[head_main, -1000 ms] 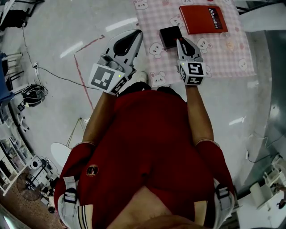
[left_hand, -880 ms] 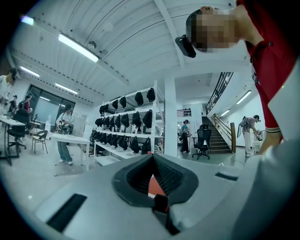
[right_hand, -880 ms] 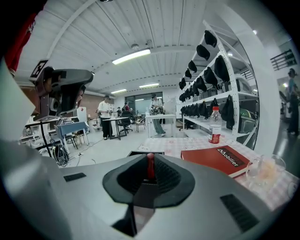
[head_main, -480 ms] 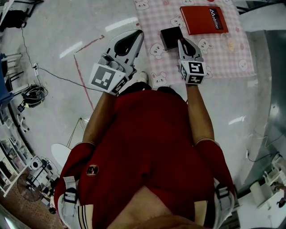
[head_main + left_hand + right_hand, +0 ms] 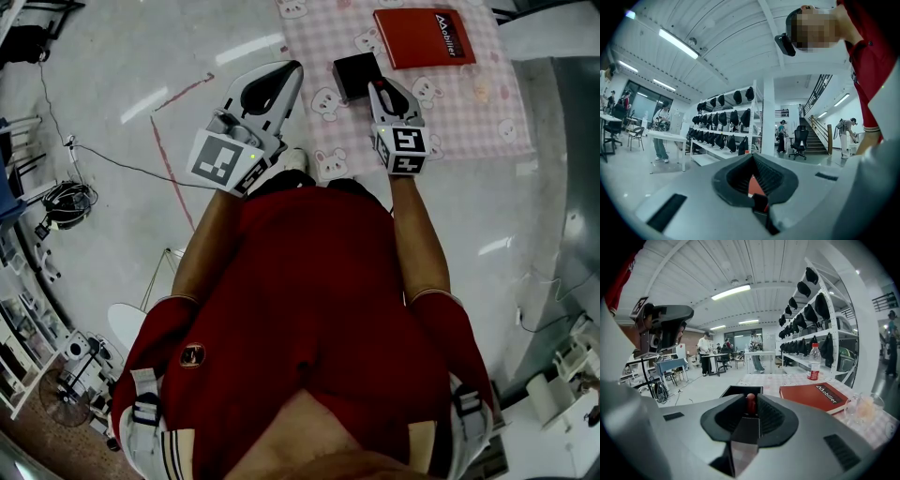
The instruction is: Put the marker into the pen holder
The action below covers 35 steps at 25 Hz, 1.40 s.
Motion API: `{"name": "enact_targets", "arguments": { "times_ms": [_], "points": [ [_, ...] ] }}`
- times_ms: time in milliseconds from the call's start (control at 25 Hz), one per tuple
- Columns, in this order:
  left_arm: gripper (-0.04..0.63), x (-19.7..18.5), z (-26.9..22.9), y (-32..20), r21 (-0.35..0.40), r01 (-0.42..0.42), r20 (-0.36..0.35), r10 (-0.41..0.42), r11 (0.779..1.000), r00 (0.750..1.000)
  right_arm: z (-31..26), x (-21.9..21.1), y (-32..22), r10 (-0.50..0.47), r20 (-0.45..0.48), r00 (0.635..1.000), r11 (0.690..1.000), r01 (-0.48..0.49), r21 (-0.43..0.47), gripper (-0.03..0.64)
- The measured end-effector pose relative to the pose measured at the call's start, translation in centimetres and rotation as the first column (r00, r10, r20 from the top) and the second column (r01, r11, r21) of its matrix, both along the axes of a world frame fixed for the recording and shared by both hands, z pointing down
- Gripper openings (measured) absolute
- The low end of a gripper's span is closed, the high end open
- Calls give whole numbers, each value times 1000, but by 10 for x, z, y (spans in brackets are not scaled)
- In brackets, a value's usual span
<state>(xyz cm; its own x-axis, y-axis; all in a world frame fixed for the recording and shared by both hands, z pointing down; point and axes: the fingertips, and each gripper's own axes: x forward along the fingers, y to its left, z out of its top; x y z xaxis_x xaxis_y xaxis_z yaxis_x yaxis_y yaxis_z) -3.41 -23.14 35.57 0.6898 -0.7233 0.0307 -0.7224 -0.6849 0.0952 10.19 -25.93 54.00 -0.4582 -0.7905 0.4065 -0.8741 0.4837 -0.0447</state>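
Release of the marker (image 5: 750, 403) at the black pen holder (image 5: 354, 75)
The right gripper (image 5: 378, 90) has just been opening its jaws; the red marker stands loose between them at the holder's mouth. I would hold steady, open wider, then back away straight. The left gripper (image 5: 292, 67) has its jaws together.

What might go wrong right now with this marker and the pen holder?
The right gripper has just been opening its jaws with the red marker between them, close to the black pen holder rim rather than its centre. The marker may catch the rim and drop onto the checked cloth. Pulling the jaws back could also knock the holder.
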Motion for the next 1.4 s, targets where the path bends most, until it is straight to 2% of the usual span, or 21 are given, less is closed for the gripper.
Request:
{"name": "enact_targets", "arguments": {
  "times_ms": [240,560,1160,1400],
  "points": [
    [6,6,0,1,2,-22,-3,22,1000,1000,-6,7,0,14,-2,1000,1000,-14,12,114],
    [6,10,-3,4,8,-44,-11,44,999,999,-39,10,8,15,32,999,997,-17,73,115],
    [6,18,-8,7,30,-83,-29,84,996,996,-128,5,32,5,173,985,976,-42,212,18],
    [6,21,-10,11,38,-100,-36,101,994,994,-151,2,43,4,223,975,970,-58,236,0]
  ]
}}
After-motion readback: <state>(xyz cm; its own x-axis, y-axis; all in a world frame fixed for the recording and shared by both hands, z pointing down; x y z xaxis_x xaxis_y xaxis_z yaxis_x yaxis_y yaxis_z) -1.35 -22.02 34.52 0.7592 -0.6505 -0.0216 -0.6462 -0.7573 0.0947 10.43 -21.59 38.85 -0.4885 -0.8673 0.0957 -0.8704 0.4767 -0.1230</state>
